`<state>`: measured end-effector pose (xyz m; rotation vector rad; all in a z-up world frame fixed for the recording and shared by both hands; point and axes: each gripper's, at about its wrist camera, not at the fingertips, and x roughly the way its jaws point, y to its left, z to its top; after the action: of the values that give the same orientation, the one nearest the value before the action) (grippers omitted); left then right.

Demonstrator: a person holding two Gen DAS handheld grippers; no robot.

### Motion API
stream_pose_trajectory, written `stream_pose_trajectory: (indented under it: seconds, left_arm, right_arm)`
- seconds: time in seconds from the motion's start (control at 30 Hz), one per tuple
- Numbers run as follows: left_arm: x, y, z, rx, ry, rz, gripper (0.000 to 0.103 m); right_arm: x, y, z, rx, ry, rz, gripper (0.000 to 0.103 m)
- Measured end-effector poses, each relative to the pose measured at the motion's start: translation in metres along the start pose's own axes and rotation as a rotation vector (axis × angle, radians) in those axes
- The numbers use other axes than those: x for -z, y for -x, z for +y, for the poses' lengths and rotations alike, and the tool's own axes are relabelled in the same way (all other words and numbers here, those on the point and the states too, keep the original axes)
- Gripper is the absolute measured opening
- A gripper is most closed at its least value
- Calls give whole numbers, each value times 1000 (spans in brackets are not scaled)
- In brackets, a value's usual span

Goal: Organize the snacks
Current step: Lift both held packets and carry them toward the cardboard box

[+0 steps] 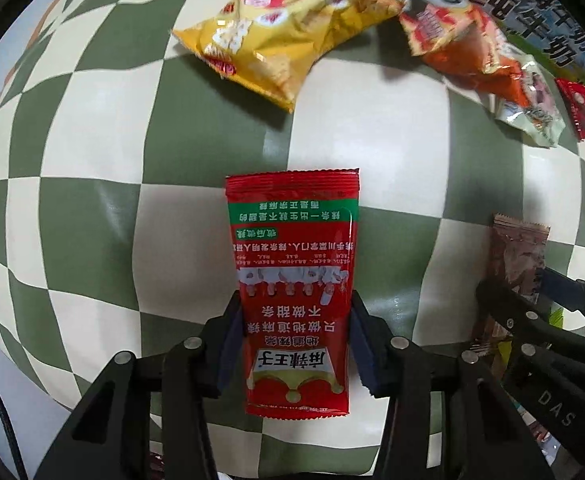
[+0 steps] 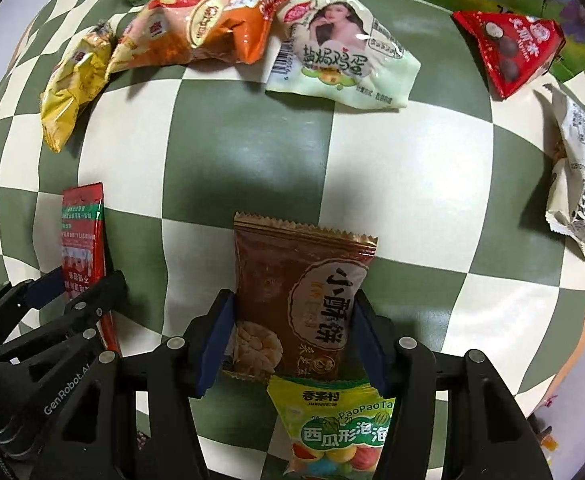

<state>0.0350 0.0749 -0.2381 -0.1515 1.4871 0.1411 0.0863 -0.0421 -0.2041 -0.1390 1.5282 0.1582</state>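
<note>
My left gripper (image 1: 294,312) is shut on a red spicy-strip packet (image 1: 292,280), its blue pads against both sides; the packet shows in the right wrist view (image 2: 81,240) at the left. My right gripper (image 2: 292,316) is shut on a brown biscuit packet (image 2: 304,296), which also shows in the left wrist view (image 1: 516,264). A green-yellow bubble-gum packet (image 2: 340,424) lies under the brown packet, close to the camera. Both held packets are just above the green-and-cream checkered cloth (image 1: 92,220).
Along the far side lie a yellow chip bag (image 1: 284,36), an orange chip bag (image 2: 208,20), a pale green egg packet (image 2: 344,56), a red chocolate packet (image 2: 508,52) and a white packet (image 2: 580,184). A printed milk carton box (image 1: 540,20) stands behind them.
</note>
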Motion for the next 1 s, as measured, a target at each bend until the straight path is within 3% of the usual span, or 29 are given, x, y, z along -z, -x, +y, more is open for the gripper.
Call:
stream_pose_trajectory:
  seconds: [0.23,0.47,0.5,0.6,0.73,0.83,1.0]
  left_arm:
    - [0,68,3,82,-8,-94,44]
    - [-51,168,-26,223,-68,-254,44]
    - [-60,179,-31,235,-82,-266,44]
    - [-101,212,-47,266,-131,-308,44]
    - [-158,233,-72,239,-195,-342,44]
    - [-202,227,-81,208,-217,-331,45]
    - [-281,194,-87,151,-214,-252,45]
  right_arm:
    - [10,58,-16,-96,-39,-86,59]
    - [-6,160,-58,-203,-73,-251,59]
    - [-28,161,-63,-209,-72,-268,59]
    - [-53,211,-87,-228,-76,-343,59]
    - [-99,250,-115,-212,-84,-398,59]
    - [-146,247,-119,-163,-92,-409,59]
    - [-228,220,-155,-74,-117,-343,59]
